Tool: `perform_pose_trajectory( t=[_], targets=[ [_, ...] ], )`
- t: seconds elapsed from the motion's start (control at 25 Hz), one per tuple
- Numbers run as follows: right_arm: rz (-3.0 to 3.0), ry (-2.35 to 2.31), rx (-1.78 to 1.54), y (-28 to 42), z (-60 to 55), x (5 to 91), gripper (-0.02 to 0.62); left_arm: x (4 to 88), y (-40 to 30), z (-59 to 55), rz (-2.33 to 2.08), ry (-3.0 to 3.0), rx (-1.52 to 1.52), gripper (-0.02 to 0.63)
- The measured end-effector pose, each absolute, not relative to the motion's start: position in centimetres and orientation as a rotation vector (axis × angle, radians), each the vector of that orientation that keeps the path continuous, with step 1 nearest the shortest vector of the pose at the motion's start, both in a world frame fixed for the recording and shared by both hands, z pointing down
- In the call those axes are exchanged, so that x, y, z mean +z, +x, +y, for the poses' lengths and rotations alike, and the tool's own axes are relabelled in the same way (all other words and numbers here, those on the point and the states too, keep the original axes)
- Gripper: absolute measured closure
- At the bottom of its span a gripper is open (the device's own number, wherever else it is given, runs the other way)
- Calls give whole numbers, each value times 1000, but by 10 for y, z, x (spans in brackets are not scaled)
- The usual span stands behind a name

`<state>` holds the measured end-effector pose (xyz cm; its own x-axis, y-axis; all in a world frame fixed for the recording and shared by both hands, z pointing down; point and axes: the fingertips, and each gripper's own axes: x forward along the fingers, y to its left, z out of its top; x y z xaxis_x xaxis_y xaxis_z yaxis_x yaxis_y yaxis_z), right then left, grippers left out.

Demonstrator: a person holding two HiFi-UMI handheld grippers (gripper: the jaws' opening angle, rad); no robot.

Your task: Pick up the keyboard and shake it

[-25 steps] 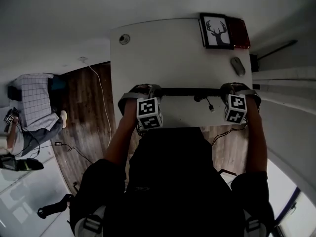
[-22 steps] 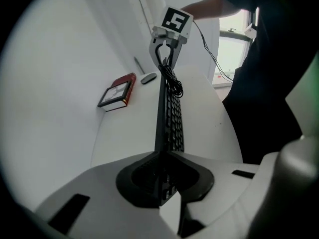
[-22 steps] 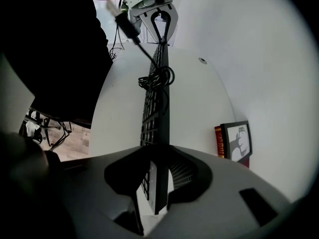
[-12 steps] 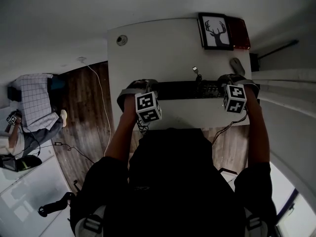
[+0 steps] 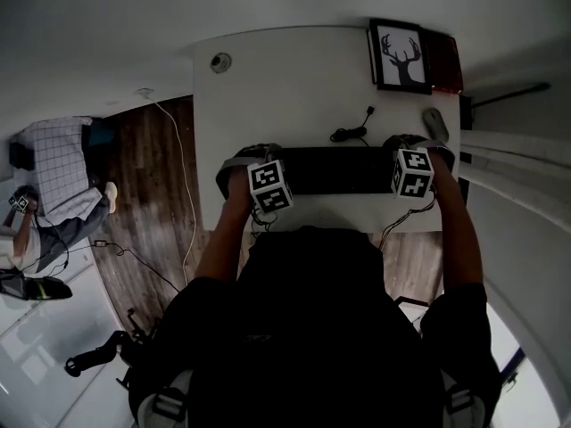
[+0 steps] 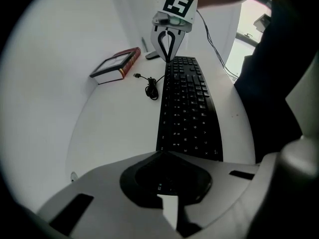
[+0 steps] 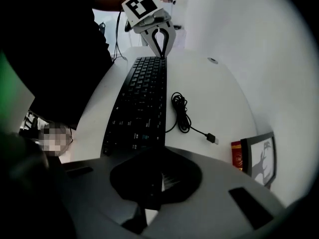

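Observation:
The black keyboard (image 5: 335, 169) lies flat on the white table (image 5: 285, 87), lengthwise between my two grippers. My left gripper (image 5: 260, 175) is at its left end and my right gripper (image 5: 407, 160) at its right end. In the right gripper view, the left gripper's (image 7: 160, 55) fingers meet in a point at the keyboard's (image 7: 139, 98) far end. The left gripper view shows the right gripper (image 6: 169, 59) the same way over the keyboard (image 6: 187, 108). Both look shut, tips together. Whether the tips pinch the keyboard's edge is hidden. Its cable (image 5: 352, 132) lies coiled behind it.
A framed deer picture (image 5: 400, 53) rests on a red book (image 5: 446, 61) at the table's far right corner. A grey mouse (image 5: 434, 123) lies beside the right gripper. A round grommet (image 5: 220, 61) sits far left. Wood floor, cables and another person (image 5: 53, 185) are at left.
The keyboard, held raised and edge-on a second ago, has tipped over and now lies flat on the table. Both grippers have come down with it. The dangling cable now rests on the table.

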<state>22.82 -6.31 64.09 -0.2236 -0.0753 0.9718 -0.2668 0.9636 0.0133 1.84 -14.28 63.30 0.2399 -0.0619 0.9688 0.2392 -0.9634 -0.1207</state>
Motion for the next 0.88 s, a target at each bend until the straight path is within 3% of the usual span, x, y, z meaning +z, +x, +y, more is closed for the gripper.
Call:
perform_pose_trajectory(
  t=[0.56,0.88],
  targets=[
    [-1851,397,175,206,-86,636,575,631,15,-135,3,-2461,-1730,606],
    [-1992,761,46,144,-117,569,575,588,2,-132,418,-2764,-1406,606]
  ],
)
